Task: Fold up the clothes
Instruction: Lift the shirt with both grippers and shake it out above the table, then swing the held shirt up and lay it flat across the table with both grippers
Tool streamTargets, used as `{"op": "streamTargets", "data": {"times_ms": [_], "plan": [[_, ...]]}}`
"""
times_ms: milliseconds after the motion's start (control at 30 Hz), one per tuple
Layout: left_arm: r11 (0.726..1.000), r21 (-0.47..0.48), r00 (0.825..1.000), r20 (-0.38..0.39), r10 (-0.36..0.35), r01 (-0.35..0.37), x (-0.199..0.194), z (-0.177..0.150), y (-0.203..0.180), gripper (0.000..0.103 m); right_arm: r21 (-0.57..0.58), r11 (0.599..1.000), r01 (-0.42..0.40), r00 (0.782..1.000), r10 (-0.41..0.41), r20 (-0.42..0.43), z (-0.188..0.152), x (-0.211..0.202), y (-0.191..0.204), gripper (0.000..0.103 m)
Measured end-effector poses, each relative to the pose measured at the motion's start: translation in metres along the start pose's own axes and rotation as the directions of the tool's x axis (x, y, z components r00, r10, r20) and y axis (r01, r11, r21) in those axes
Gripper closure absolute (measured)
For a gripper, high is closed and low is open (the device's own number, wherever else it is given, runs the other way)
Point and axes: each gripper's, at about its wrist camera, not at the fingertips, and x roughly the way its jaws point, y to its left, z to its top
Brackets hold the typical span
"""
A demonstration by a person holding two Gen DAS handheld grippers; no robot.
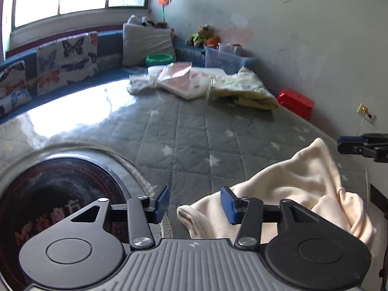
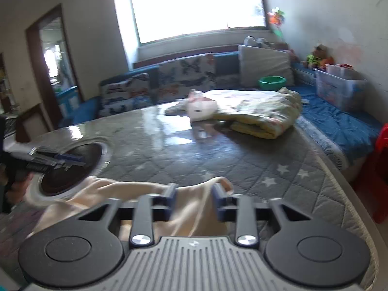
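On a grey quilted, star-printed mattress [image 1: 194, 131] beneath a bright window [image 2: 198, 4], a crumpled cream garment [image 1: 291, 189] lies between both part-open, empty-jawed grippers, left [image 1: 195, 203] and right [image 2: 194, 201].

Garment [image 1: 291, 189] on the mattress [image 1: 194, 133], blanket [image 1: 242, 92] behind it

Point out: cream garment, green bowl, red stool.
cream garment [image 1: 298, 181], left wrist view, on its raised middle fold.
green bowl [image 1: 160, 60], left wrist view, on its near rim.
red stool [image 1: 294, 101], left wrist view, on its top face.
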Motion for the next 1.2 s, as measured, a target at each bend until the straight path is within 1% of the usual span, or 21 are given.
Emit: {"op": "streamTargets", "data": {"times_ms": [67, 167, 200, 233, 300, 367, 400, 433, 467, 533, 600, 667, 700, 767, 833, 933, 1000, 1067, 1100, 1167, 1200], "plan": [[1.0, -0.017, 1.0, -0.027, -0.001, 0.001, 0.008, -0.005, 0.004, 0.053, 0.021, 1.0, 0.019, 1.0, -0.019, -0.021, 0.002, 0.016, -0.008, 0.063], [1.0, -0.018, 0.998, -0.054, -0.009, 0.008, 0.017, -0.01, 0.006, 0.056, 0.065, 0.997, 0.036, 0.998, -0.033, -0.051, 0.004, 0.039, -0.019, 0.058], [1.0, -0.015, 0.998, -0.059, -0.012, 0.012, 0.019, -0.011, 0.005, 0.065, 0.073, 0.997, 0.039, 0.998, -0.035, -0.059, 0.004, 0.044, -0.021, 0.057], [1.0, -0.006, 0.998, -0.058, -0.017, 0.017, 0.019, -0.013, 0.004, 0.068, 0.088, 0.995, 0.036, 0.997, -0.029, -0.076, 0.004, 0.051, -0.025, 0.057], [0.999, 0.004, 0.998, -0.058, -0.036, 0.037, 0.019, -0.014, 0.002, 0.084, 0.107, 0.994, 0.025, 0.994, -0.013, -0.108, 0.003, 0.062, -0.029, 0.058], [0.999, 0.004, 0.998, -0.038, -0.044, 0.044, 0.015, -0.012, 0.0, 0.088, 0.117, 0.993, 0.012, 0.991, 0.004, -0.132, 0.001, 0.069, -0.029, 0.072], [0.999, 0.002, 0.999, -0.025, -0.045, 0.045, 0.012, -0.011, 0.0, 0.089, 0.112, 0.994, 0.007, 0.992, 0.007, -0.128, 0.002, 0.068, -0.027, 0.081], [0.999, 0.001, 0.999, -0.011, -0.045, 0.045, 0.009, -0.01, -0.001, 0.089, 0.106, 0.994, 0.003, 0.992, 0.01, -0.125, 0.003, 0.067, -0.025, 0.087], [0.999, -0.001, 0.999, 0.003, -0.046, 0.046, 0.006, -0.008, -0.001, 0.089, 0.101, 0.995, -0.001, 0.993, 0.014, -0.121, 0.003, 0.066, -0.022, 0.088], [0.998, -0.017, 0.997, 0.055, -0.062, 0.063, -0.007, -0.003, -0.001, 0.09, 0.099, 0.995, -0.017, 0.996, 0.026, -0.089, 0.006, 0.058, -0.019, 0.089], [0.995, -0.015, 0.988, 0.122, -0.091, 0.094, -0.028, 0.0, -0.002, 0.09, 0.104, 0.993, -0.052, 0.998, 0.055, -0.022, 0.011, 0.041, -0.016, 0.089], [0.991, 0.019, 0.973, 0.189, -0.131, 0.13, -0.056, -0.002, -0.006, 0.09, 0.084, 0.992, -0.096, 0.994, 0.091, 0.058, 0.013, 0.015, -0.01, 0.089], [0.987, 0.048, 0.964, 0.213, -0.159, 0.152, -0.07, -0.007, -0.01, 0.09, 0.062, 0.989, -0.133, 0.987, 0.126, 0.102, 0.009, -0.004, -0.006, 0.089], [0.973, 0.125, 0.946, 0.237, -0.22, 0.195, -0.096, -0.022, -0.017, 0.089, 0.019, 0.983, -0.182, 0.977, 0.179, 0.117, -0.006, -0.028, -0.003, 0.089], [0.953, 0.202, 0.942, 0.207, -0.265, 0.224, -0.113, -0.042, -0.027, 0.089, -0.013, 0.975, -0.221, 0.969, 0.221, 0.115, -0.022, -0.049, 0.0, 0.089], [0.927, 0.263, 0.948, 0.102, -0.301, 0.266, -0.122, -0.073, -0.038, 0.089, 0.02, 0.98, -0.198, 0.98, 0.198, -0.003, -0.057, -0.055, 0.0, 0.089], [0.917, 0.287, 0.954, 0.033, -0.298, 0.276, -0.12, -0.09, -0.046, 0.089, 0.041, 0.982, -0.185, 0.979, 0.188, -0.079, -0.078, -0.059, 0.0, 0.089], [0.912, 0.298, 0.955, -0.001, -0.297, 0.283, -0.12, -0.098, -0.049, 0.086, 0.057, 0.98, -0.19, 0.974, 0.196, -0.115, -0.086, -0.062, -0.002, 0.085], [0.909, 0.302, 0.955, -0.012, -0.297, 0.287, -0.12, -0.1, -0.049, 0.086, 0.057, 0.981, -0.187, 0.974, 0.193, -0.121, -0.086, -0.064, -0.003, 0.078], [0.905, 0.309, 0.954, -0.033, -0.298, 0.294, -0.121, -0.104, -0.051, 0.085, 0.061, 0.981, -0.182, 0.973, 0.189, -0.129, -0.085, -0.067, -0.007, 0.075], [0.906, 0.301, 0.953, -0.033, -0.302, 0.298, -0.124, -0.105, -0.049, 0.084, 0.072, 0.98, -0.185, 0.974, 0.193, -0.121, -0.083, -0.071, -0.01, 0.07]]}}
